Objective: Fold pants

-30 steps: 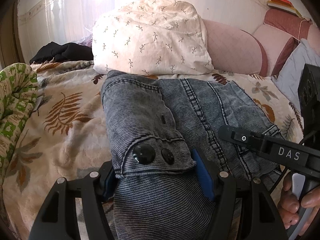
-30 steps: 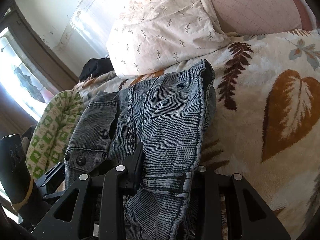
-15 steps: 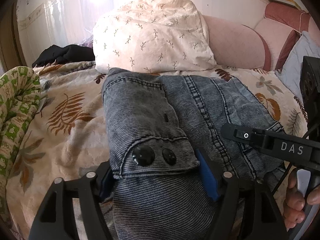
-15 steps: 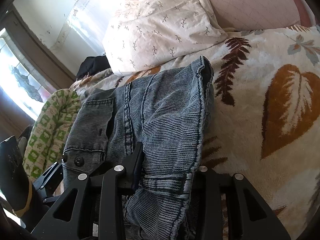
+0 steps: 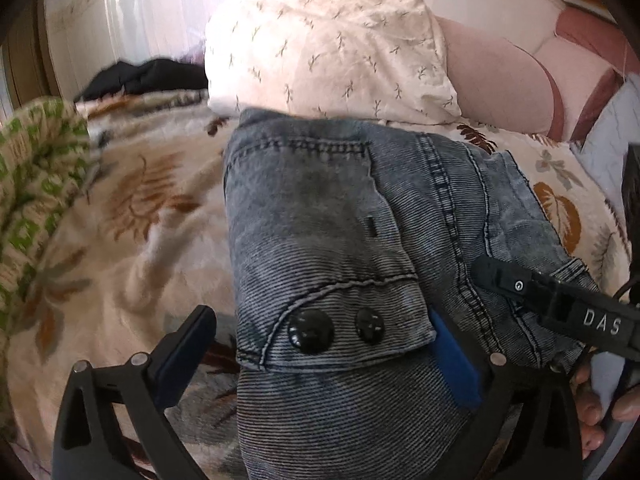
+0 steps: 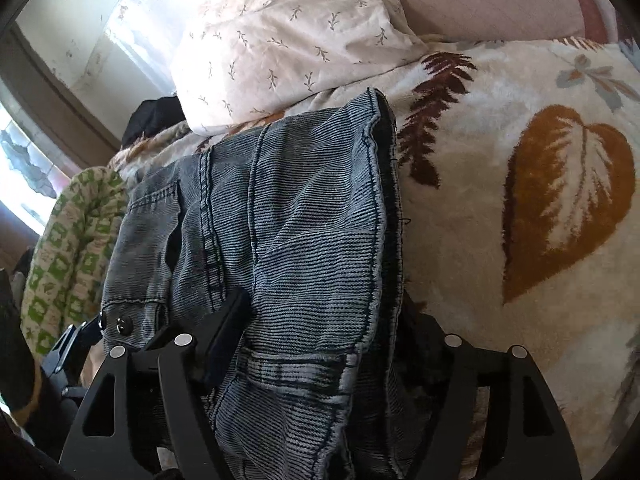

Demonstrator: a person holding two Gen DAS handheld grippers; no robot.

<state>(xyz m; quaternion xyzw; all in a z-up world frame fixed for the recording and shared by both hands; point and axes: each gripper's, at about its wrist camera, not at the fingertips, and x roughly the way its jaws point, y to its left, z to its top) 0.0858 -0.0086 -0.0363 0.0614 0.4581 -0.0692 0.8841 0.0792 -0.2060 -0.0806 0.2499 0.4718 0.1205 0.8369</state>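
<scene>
Faded blue-grey denim pants [image 5: 328, 232] lie folded on the leaf-print bed blanket [image 5: 132, 240], with a pocket flap and two black buttons near me. My left gripper [image 5: 324, 344] has opened; its left finger stands clear of the fabric and the blue-padded right finger [image 5: 456, 364] touches the flap's edge. In the right wrist view the pants [image 6: 296, 240] fill the middle. My right gripper [image 6: 320, 344] has its jaws spread around the hem fold, with denim draped between them. The right gripper's arm [image 5: 560, 308] shows in the left wrist view.
A white sprig-print pillow [image 5: 332, 48] lies just beyond the pants, with a pink headboard [image 5: 504, 80] behind. A green patterned quilt [image 5: 36, 184] is at the left, dark clothing [image 5: 152, 76] at the far left. The blanket [image 6: 540, 200] extends right.
Both grippers have opened: their fingers spread apart and let go of the denim they pinched. The folded pants now rest on the blanket, pushed a little closer to the pillow.
</scene>
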